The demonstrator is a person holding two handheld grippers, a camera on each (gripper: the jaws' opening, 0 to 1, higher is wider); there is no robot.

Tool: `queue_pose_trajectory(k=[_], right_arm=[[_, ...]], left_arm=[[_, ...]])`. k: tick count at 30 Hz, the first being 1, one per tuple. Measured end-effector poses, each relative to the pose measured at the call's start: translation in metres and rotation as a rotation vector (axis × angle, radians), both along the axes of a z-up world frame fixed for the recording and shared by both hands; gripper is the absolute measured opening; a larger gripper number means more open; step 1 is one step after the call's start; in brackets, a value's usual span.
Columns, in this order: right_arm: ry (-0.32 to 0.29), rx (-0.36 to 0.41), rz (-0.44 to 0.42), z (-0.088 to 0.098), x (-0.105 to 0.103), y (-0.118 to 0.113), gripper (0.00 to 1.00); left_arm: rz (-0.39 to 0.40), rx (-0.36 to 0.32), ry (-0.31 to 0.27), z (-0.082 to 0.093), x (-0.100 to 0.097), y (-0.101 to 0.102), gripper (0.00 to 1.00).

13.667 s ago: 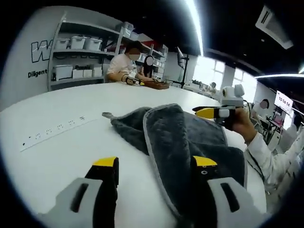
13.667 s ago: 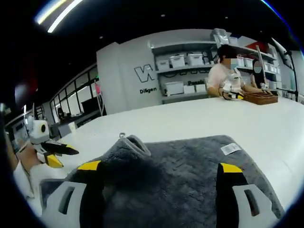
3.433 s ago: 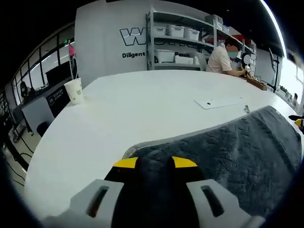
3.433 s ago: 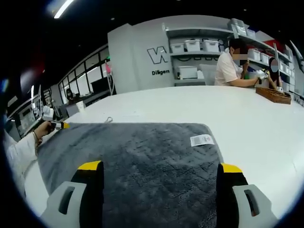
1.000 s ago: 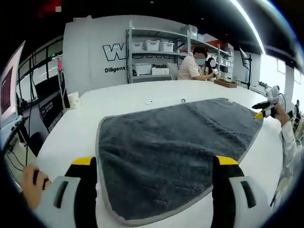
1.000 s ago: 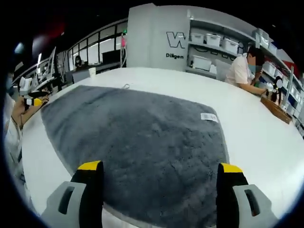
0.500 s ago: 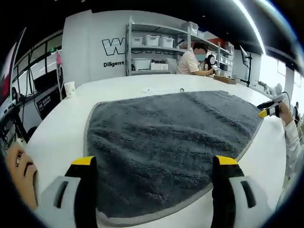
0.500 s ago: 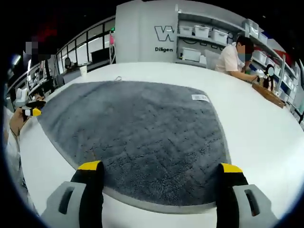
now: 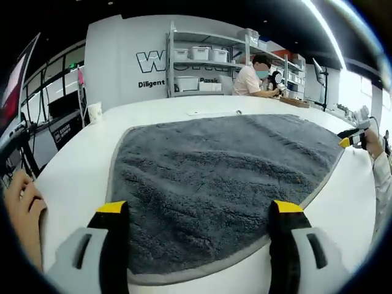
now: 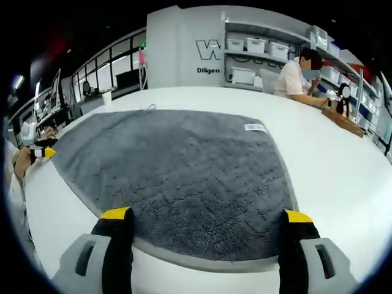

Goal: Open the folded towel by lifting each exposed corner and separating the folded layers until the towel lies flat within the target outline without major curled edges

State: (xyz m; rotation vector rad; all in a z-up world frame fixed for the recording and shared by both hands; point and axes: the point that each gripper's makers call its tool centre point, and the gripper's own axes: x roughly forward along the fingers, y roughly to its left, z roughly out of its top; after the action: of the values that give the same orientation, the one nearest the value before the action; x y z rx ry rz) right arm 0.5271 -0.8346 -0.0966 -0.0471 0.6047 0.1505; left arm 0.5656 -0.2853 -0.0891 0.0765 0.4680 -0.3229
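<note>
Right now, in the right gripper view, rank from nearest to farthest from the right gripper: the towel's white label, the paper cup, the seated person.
1. Towel's white label: on the grey towel just ahead of the right gripper, right of middle.
2. Paper cup: far left part of the white table.
3. Seated person: table's far end, upper right, before the shelves.

Bright overhead strip light (image 9: pixel 327 30), glossy table glare, fisheye-warped edges.
</note>
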Motion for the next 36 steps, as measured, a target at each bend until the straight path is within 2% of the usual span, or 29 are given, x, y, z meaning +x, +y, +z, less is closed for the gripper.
queue_pose_trajectory(k=[14,20,23,25,27,28,33,36], right_arm=[[-0.020,0.003,0.019,0.000,-0.005,-0.001,0.99],[0.009,-0.006,0.011,0.001,-0.006,0.001,0.99],[0.015,-0.014,0.001,0.002,-0.008,0.002,0.99],[0.015,-0.016,-0.002,0.003,-0.011,0.003,0.99],[0.019,-0.028,-0.002,0.007,-0.017,0.002,0.99],[0.020,-0.033,-0.002,0.009,-0.020,0.001,0.99],[0.019,-0.051,0.019,0.022,-0.047,0.004,0.99],[-0.004,-0.048,0.019,0.035,-0.061,0.006,0.99]], left_arm=[[-0.003,-0.010,-0.029,0.001,-0.005,0.007,0.95],[-0.020,-0.008,-0.018,0.001,-0.005,0.006,0.97],[-0.037,-0.009,0.010,0.004,-0.008,0.002,0.99],[-0.040,-0.015,0.008,0.010,-0.010,0.002,0.99],[-0.040,-0.042,-0.042,0.026,-0.012,-0.001,0.99],[-0.041,-0.048,-0.045,0.030,-0.015,-0.001,0.99],[-0.024,-0.096,-0.092,0.061,-0.041,0.006,0.99],[-0.021,-0.109,-0.103,0.071,-0.058,0.012,0.99]])
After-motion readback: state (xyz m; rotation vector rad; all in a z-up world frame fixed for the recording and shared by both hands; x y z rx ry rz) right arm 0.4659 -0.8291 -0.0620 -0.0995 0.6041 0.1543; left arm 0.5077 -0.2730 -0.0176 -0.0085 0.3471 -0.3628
